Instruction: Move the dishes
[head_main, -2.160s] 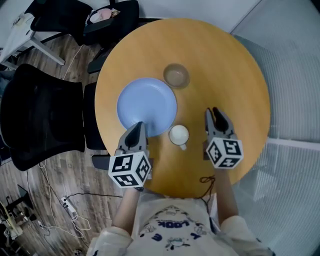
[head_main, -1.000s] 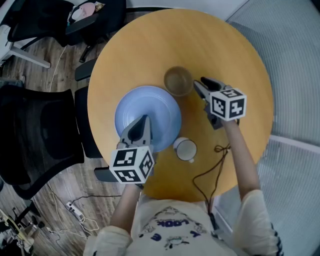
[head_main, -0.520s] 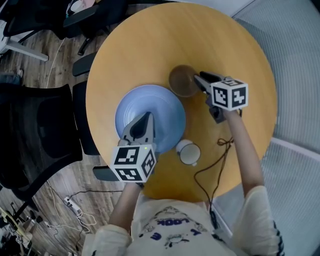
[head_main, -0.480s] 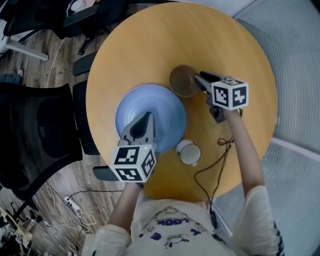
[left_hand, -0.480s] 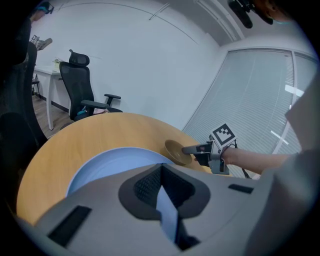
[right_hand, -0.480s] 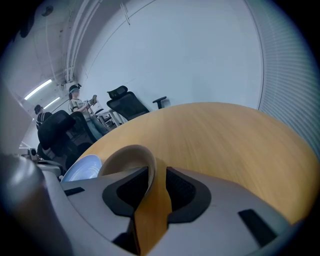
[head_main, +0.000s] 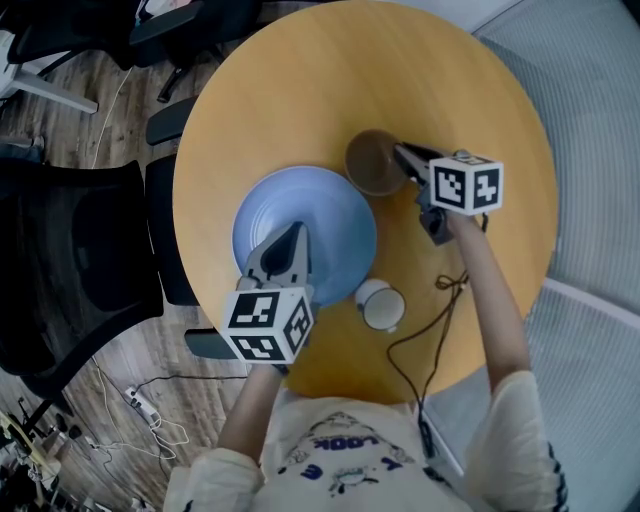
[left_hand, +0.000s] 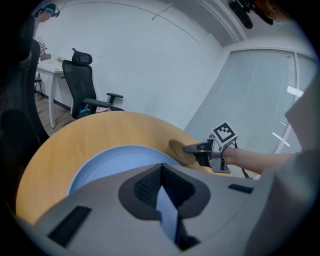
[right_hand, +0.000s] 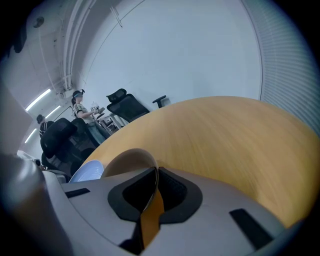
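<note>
While clamping blue plate (head_main: 310, 205) in left gripper (head_main: 297, 232), just closing right gripper (head_main: 401, 153) on bowl (head_main: 368, 165) rim, working over round wooden table (head_main: 300, 90), office chair (head_main: 70, 270) alongside

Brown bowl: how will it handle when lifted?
Brown bowl looks rigid, thin-walled, probably light. The right gripper has just closed its jaws on one rim edge only, so it may tilt or swivel. Smooth wall could slip.
</note>
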